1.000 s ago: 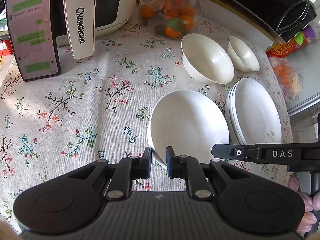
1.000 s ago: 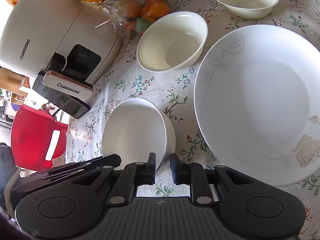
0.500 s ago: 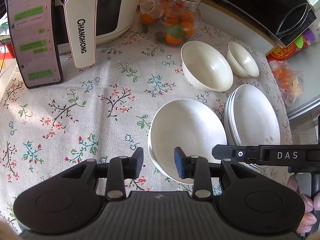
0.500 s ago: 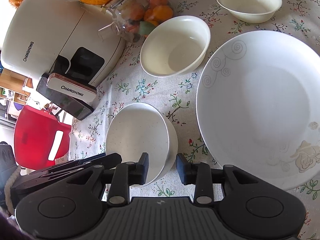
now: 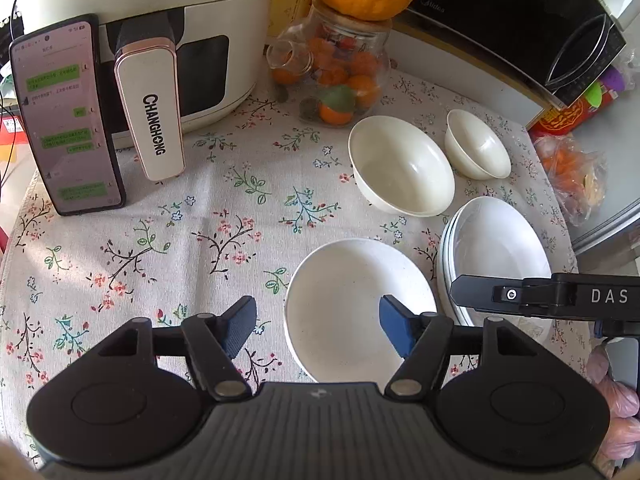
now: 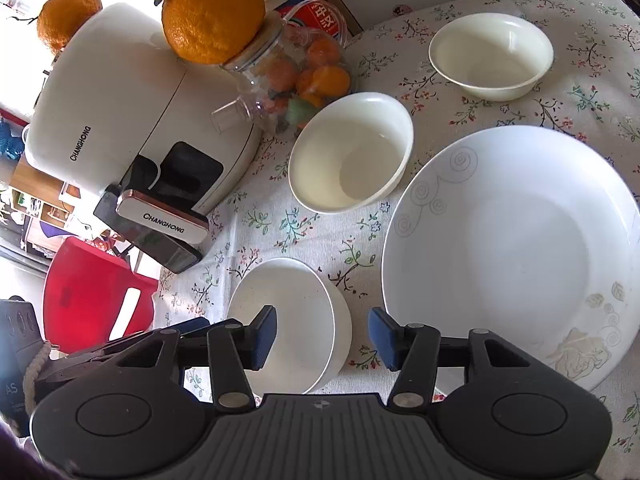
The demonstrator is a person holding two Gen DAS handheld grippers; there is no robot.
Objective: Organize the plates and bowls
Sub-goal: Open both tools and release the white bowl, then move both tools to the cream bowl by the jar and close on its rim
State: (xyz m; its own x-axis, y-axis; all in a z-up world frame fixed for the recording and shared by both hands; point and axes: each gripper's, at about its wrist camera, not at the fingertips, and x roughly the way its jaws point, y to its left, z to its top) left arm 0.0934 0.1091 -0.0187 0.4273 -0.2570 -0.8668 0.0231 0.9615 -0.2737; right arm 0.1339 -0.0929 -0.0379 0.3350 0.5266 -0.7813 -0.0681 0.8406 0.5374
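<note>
Both grippers released nearest bowl [image 5: 352, 304] since prior frame, fingers spreading | plate stack [image 5: 496, 256] at 3 o'clock of bowl on tabletop [image 5: 160, 248] | left gripper [image 5: 318, 326] fingers straddle near rim, no contact | right gripper [image 6: 322, 334] likewise at 3 o'clock rim | two bowls [image 5: 402, 166] at 12 o'clock.

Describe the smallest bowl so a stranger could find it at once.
Start at the stack of white plates on the floral cloth. Beyond it stand two cream bowls; the smallest bowl is the one farther from the fruit jar, clearly narrower than its neighbour.
</note>
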